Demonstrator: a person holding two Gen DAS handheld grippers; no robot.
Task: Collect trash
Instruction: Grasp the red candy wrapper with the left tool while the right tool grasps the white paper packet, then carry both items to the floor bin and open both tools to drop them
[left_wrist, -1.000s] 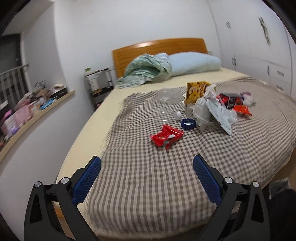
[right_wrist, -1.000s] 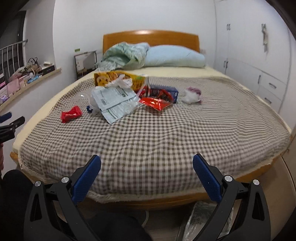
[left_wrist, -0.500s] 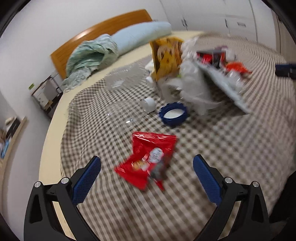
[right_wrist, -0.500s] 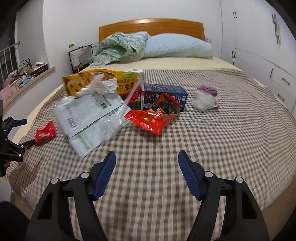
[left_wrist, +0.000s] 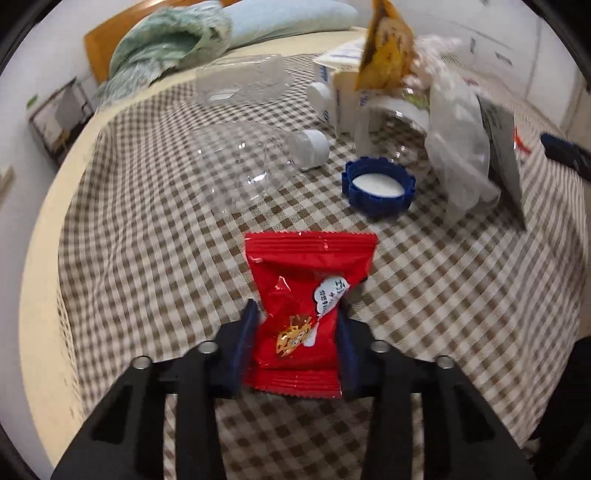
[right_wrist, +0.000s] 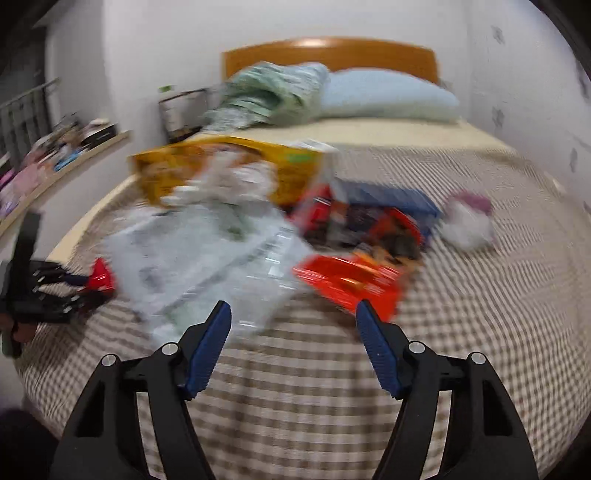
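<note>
A red snack packet (left_wrist: 303, 280) lies on the checked blanket (left_wrist: 147, 258) near the bed's edge. My left gripper (left_wrist: 297, 306) points down over it, its jaws closing, and both blue pads press the packet's sides. The right wrist view shows that gripper (right_wrist: 79, 284) at the far left with the packet (right_wrist: 101, 277). My right gripper (right_wrist: 293, 306) hangs open and empty over the blanket, just short of a clear plastic bag (right_wrist: 207, 258) and an orange-red wrapper (right_wrist: 351, 280). More trash sits beyond: a blue lid (left_wrist: 378, 188), a clear bottle (left_wrist: 258, 166), a yellow bag (right_wrist: 221, 166), a blue box (right_wrist: 399, 199).
A white and purple wad (right_wrist: 465, 221) lies to the right of the pile. A pillow (right_wrist: 388, 96) and a green quilt (right_wrist: 269, 92) rest against the wooden headboard (right_wrist: 332, 55). A cluttered ledge (right_wrist: 55, 162) runs along the left wall.
My left gripper dropped onto the red packet and closed from wide open onto its sides. My right gripper moved in toward the trash pile and narrowed somewhat.
</note>
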